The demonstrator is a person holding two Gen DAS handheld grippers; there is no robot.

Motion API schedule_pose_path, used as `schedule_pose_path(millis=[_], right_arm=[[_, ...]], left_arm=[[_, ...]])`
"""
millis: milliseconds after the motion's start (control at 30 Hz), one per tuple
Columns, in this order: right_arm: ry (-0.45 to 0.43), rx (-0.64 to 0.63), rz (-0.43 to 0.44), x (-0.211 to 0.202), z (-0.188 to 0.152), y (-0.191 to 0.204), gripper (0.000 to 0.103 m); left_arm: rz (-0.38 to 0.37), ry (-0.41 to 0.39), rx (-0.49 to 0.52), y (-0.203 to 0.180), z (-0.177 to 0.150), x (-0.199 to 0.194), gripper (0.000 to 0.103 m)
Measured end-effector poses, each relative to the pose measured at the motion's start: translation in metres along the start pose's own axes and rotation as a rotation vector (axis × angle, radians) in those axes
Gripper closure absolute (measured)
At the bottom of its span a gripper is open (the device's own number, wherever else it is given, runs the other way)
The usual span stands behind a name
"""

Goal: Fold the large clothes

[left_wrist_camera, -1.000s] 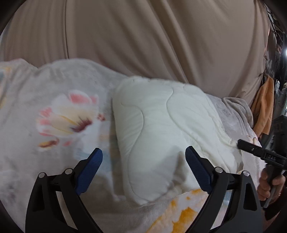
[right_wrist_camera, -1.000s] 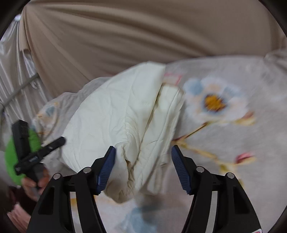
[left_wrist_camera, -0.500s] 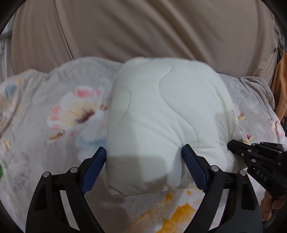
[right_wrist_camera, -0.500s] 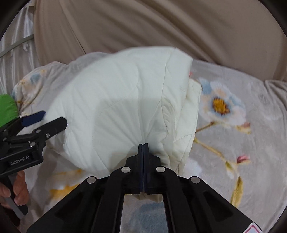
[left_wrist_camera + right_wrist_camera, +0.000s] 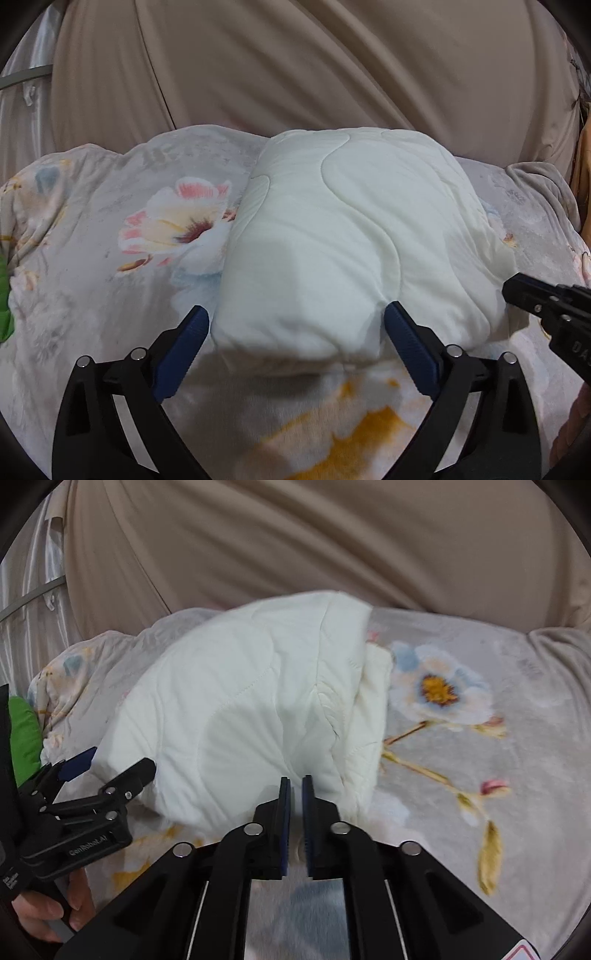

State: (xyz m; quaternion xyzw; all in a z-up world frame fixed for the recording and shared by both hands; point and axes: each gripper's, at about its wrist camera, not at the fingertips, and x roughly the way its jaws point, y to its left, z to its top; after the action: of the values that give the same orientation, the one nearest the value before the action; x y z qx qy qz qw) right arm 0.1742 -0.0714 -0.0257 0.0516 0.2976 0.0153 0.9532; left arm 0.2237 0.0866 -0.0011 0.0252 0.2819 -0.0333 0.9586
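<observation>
A cream quilted garment (image 5: 343, 251), folded into a thick bundle, lies on the floral bedspread (image 5: 110, 295). My left gripper (image 5: 295, 332) straddles the bundle's near end, its jaws wide and still opening, blue pads at either side of the fabric. In the right wrist view the same bundle (image 5: 251, 709) fills the middle. My right gripper (image 5: 296, 786) sits at its near edge, jaws opening with only a narrow gap between them, and no fabric shows in that gap. Each gripper appears in the other's view: the right gripper (image 5: 535, 302) at the bundle's right, the left gripper (image 5: 110, 768) at its left.
A beige curtain (image 5: 295, 74) hangs close behind the bed. A green object (image 5: 24, 734) lies at the bed's left end, near a metal rail (image 5: 33, 594). An orange cloth (image 5: 583, 158) hangs at the far right. A hand (image 5: 48, 908) holds the left gripper's handle.
Both grippers moved in toward the bundle, which now fills more of each view. The right gripper shut completely, then parted slightly. The left gripper came to straddle the near end.
</observation>
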Motion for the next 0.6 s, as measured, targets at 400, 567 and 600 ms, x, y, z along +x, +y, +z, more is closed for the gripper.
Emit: schedule_pose_path(millis=[400, 567, 600], right_arm=[[0.021, 0.050, -0.127, -0.031, -0.073, 0.001, 0.039], [0.048, 0.042, -0.148, -0.021, -0.085, 0.005, 0.039], [0.045, 0.032, -0.160, -0.021, -0.086, 0.007, 0.039]], left_arm=[[0.045, -0.025, 0.025, -0.027, -0.044, -0.038, 0.005], [0.056, -0.013, 0.043, -0.038, -0.056, -0.038, 0.005], [0.067, -0.021, 0.047, -0.039, -0.056, -0.038, 0.005]])
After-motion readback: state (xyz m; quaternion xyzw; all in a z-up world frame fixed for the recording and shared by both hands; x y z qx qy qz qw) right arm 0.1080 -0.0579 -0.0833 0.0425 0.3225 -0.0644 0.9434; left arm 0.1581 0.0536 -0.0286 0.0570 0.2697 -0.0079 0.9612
